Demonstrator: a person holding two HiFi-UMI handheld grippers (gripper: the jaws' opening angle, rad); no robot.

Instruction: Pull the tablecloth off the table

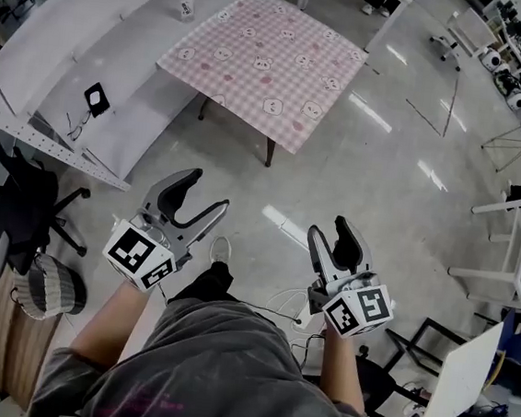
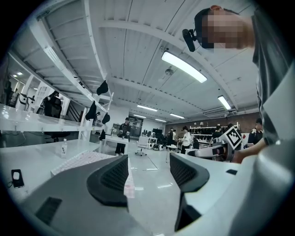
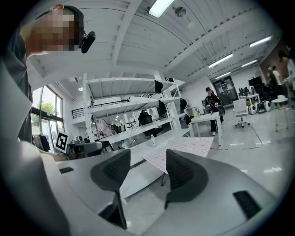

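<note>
Pink tablecloth (image 1: pixel 266 65) covers table (image 1: pixel 269 150), bottle (image 1: pixel 186 3) near.

Small table (image 1: pixel 268 151) on glossy grey floor (image 1: pixel 382 197), pink checked tablecloth (image 1: pixel 267 60) spread flat over its top

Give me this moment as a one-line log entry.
phase: pre-grasp | left gripper: open, empty | right gripper: open, empty | tablecloth: spread on table, untouched
</note>
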